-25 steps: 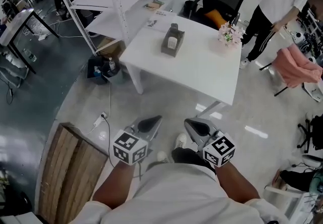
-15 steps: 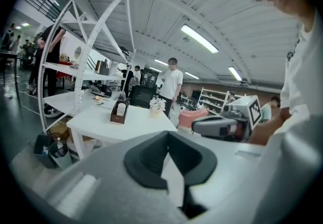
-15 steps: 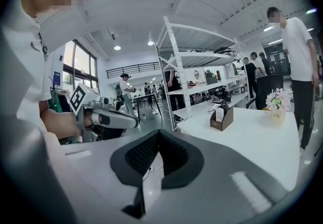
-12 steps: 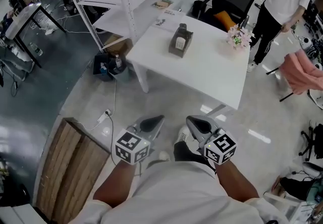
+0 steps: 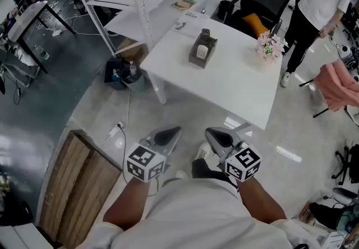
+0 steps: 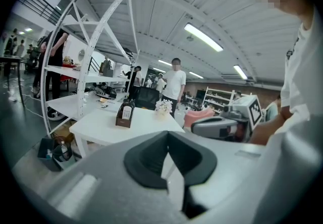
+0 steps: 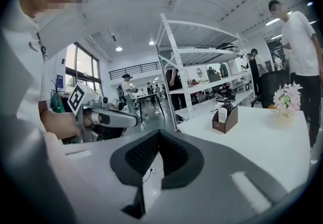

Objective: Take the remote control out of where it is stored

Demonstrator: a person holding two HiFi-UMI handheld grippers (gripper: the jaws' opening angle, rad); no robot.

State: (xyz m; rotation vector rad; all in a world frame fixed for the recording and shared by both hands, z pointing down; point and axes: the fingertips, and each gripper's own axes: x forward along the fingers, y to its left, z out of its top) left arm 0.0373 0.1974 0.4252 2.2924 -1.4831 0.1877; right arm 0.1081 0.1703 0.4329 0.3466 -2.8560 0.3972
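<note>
A brown holder box (image 5: 202,50) stands on the white table (image 5: 235,88), far ahead of both grippers. A dark slim thing sticks up out of its top; it is too small to tell if it is the remote control. The holder also shows in the left gripper view (image 6: 124,113) and the right gripper view (image 7: 225,118). My left gripper (image 5: 171,132) and right gripper (image 5: 213,134) hang side by side close to my body, over the floor. Both are shut with nothing between the jaws (image 6: 167,136) (image 7: 159,138).
A pot of pink flowers (image 5: 270,46) sits at the table's right corner. A white shelf rack (image 5: 140,1) stands left of the table, with a black bin (image 5: 120,71) at its foot. A wooden board (image 5: 78,186) lies at my left. A person in white (image 5: 314,1) stands at the right.
The table and holder have drifted slightly right and lower in the head view as I walk toward them. Both grippers keep the same shut pose in front of me.
</note>
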